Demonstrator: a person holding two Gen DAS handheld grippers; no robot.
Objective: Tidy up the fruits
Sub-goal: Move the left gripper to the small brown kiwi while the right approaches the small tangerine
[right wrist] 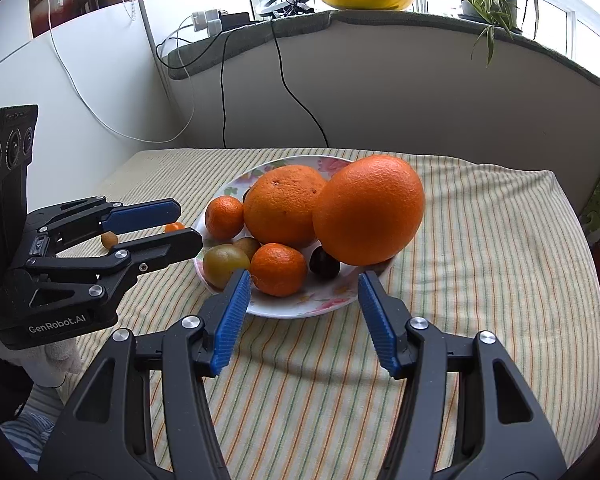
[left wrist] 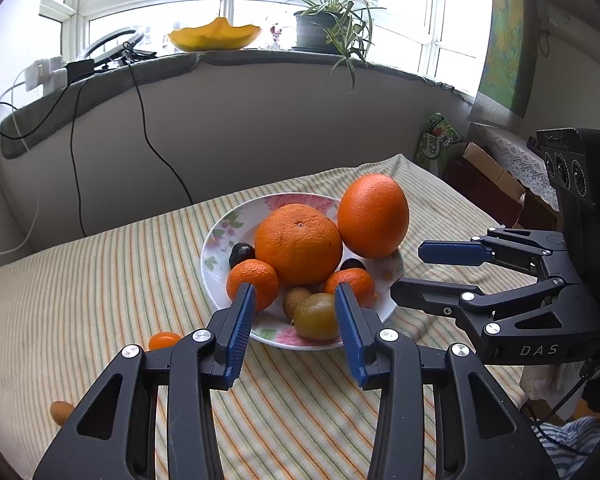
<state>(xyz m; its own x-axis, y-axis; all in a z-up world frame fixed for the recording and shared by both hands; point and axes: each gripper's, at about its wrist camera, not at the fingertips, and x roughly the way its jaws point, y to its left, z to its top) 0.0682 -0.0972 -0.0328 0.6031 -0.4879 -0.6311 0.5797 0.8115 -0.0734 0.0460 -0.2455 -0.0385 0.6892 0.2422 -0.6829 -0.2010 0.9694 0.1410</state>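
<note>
While plate (left wrist: 220, 232) at frame centre carries piled fruit: two big oranges (left wrist: 300, 244) heavy, firm, waxy (likely to roll), best gripped across widest girth. Mandarins (left wrist: 252, 284) lighter, softer skin, gentle squeeze. Stray kumquat (left wrist: 164, 340) lower left on striped cloth (left wrist: 100, 280), tiny, slippery. Left gripper (left wrist: 296, 300) and right gripper (right wrist: 304, 284) both parted, holding nothing.

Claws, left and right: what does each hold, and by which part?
Nothing. The left claw and right claw both stand open short of the plate.
</note>
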